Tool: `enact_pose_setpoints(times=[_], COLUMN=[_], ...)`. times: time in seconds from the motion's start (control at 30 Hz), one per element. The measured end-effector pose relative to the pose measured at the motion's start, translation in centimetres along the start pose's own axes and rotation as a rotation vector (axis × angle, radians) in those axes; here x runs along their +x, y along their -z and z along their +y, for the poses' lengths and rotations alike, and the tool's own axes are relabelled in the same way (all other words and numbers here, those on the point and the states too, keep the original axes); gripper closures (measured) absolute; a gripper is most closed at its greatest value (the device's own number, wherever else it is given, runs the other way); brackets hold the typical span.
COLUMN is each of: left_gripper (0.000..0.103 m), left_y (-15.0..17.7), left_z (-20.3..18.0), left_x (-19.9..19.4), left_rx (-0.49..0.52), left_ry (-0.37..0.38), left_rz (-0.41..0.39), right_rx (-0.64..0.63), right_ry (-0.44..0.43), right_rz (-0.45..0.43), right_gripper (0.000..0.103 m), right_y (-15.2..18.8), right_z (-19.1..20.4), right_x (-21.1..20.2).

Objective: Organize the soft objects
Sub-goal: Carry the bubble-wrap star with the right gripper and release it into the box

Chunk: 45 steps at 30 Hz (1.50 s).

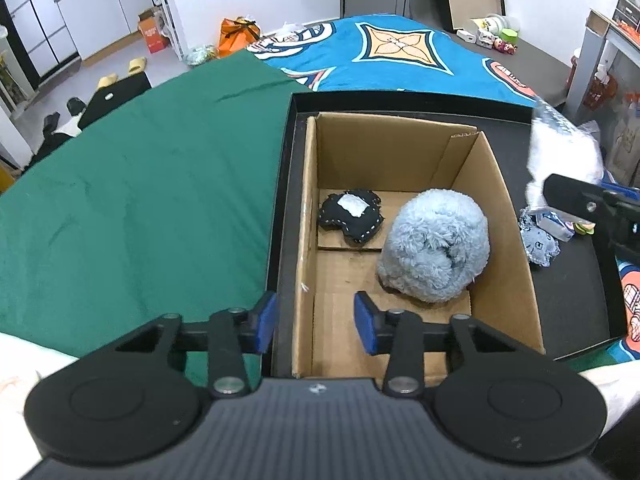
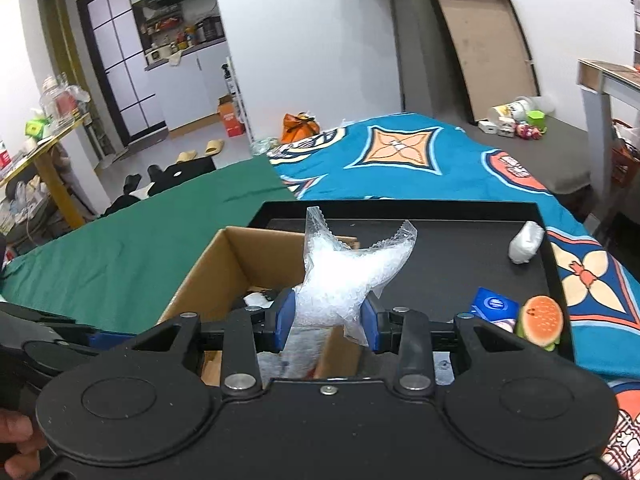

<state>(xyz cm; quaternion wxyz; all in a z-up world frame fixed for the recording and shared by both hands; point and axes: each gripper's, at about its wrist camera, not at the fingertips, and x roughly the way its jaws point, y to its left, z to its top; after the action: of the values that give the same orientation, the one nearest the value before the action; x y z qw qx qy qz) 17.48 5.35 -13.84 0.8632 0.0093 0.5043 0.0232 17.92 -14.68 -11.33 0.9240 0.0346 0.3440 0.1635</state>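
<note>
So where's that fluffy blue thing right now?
The fluffy blue ball sits inside the cardboard box, against its right wall, beside a small black pouch.

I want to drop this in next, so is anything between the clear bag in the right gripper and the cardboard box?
Nothing visible. The right gripper holds the clear plastic bag above the cardboard box, whose top is open. Inside, a fluffy blue plush and a black pouch leave bare floor.
</note>
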Motion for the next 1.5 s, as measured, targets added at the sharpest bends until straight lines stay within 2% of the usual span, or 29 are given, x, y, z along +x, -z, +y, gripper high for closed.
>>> enact_pose_setpoints(times=[0.4,0.6,0.83,0.97,1.13,1.37,1.43,1.5], left_gripper=[0.085,0.085,0.086,0.086,0.085,0.08,0.073,0.06], left_y=[0.6,0.8,0.9,0.9,0.7,0.5,0.4,0.3], left_z=[1.9,2.3,3.0,3.3,3.1,2.5,2.4,2.3], left_x=[1.0,1.2,1.5,1.5,1.1,0.8,0.7,0.5], left_rx=[-0.06,-0.077,-0.093,-0.105,-0.099,-0.075,-0.077,-0.073], left_ry=[0.063,0.089,0.113,0.114,0.097,0.073,0.065,0.051], left_rz=[0.022,0.019,0.027,0.029,0.021,0.033,0.034,0.031], right_rx=[-0.042,-0.053,-0.065,-0.081,-0.055,-0.038,-0.03,-0.02], right_ry=[-0.03,-0.088,-0.153,-0.119,-0.091,-0.058,-0.047,-0.037], right_rz=[0.026,0.031,0.05,0.05,0.064,0.074,0.073,0.068], right_gripper=[0.067,0.067,0.049,0.049,0.049,0.042,0.04,0.038], right_y=[-0.2,-0.8,-1.4,-1.4,-0.9,-0.1,0.0,0.0], right_z=[3.7,5.4,6.6,6.7,5.6,4.1,3.6,2.9], right_x=[1.4,2.1,3.1,2.9,2.4,1.6,1.4,1.2])
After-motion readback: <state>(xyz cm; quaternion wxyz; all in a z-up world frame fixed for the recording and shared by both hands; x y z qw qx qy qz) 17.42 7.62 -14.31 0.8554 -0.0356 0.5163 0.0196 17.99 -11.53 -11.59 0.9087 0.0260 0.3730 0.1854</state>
